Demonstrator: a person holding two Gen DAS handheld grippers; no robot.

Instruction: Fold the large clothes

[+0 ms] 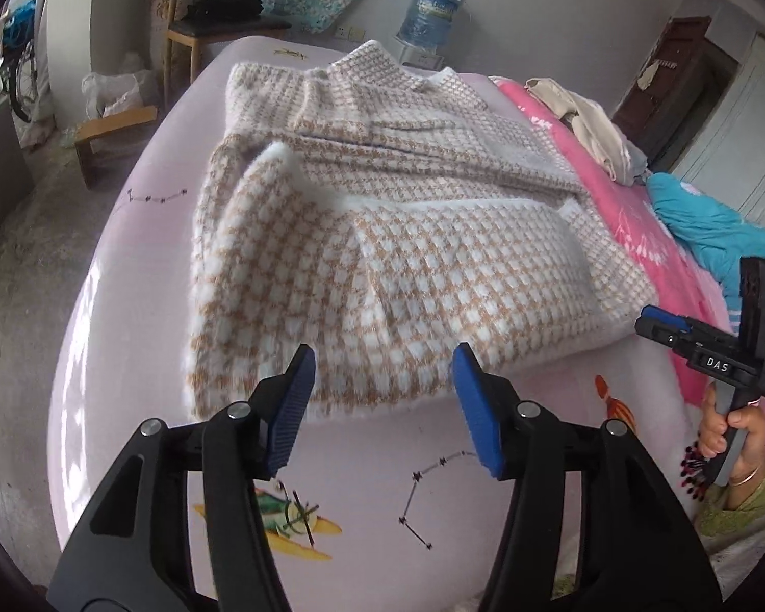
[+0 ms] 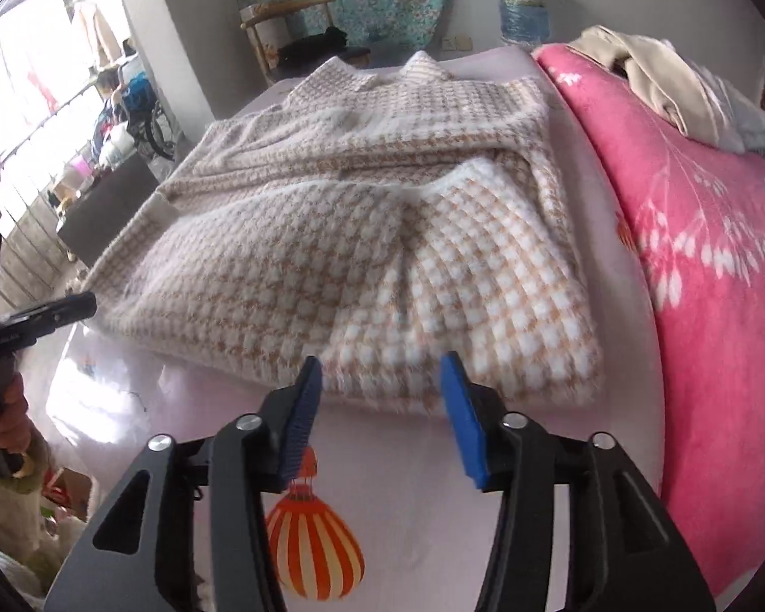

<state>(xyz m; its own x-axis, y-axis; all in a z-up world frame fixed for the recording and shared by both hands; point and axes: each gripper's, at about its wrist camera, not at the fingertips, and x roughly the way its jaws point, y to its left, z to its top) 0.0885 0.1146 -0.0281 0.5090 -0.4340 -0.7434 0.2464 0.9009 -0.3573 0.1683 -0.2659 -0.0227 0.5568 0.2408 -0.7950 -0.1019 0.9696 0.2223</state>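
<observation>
While the fuzzy tan-and-white houndstooth knit garment (image 1: pixel 382 214) lies spread on the pale lilac printed bedsheet (image 1: pixel 143 234), with both its sleeves folded in over its body, neither gripper touches it. The left gripper (image 1: pixel 382 372) hangs just short of the garment's near hem, its blue-padded jaws spread with only air between them. The right gripper (image 2: pixel 380 382) hovers likewise by the near hem further along, jaws parted and holding nothing.

Only the left wrist view shows the right gripper from outside, a black tool held in a hand (image 1: pixel 729 428) with a bangle and a green sleeve, off beside the garment's corner. That view also takes in a turquoise quilt (image 1: pixel 714 219) and a dark wooden door (image 1: pixel 678 71).

Only the right wrist view shows the red-and-cream striped balloon print (image 2: pixel 311 530) on the sheet, a bright window (image 2: pixel 35 71) and a parked bicycle (image 2: pixel 148 117). Both views share the pink floral blanket (image 2: pixel 714 255), the beige crumpled cloth (image 2: pixel 653 71) on it, a wooden chair (image 1: pixel 214 25) and a blue water jug (image 1: pixel 433 10).
</observation>
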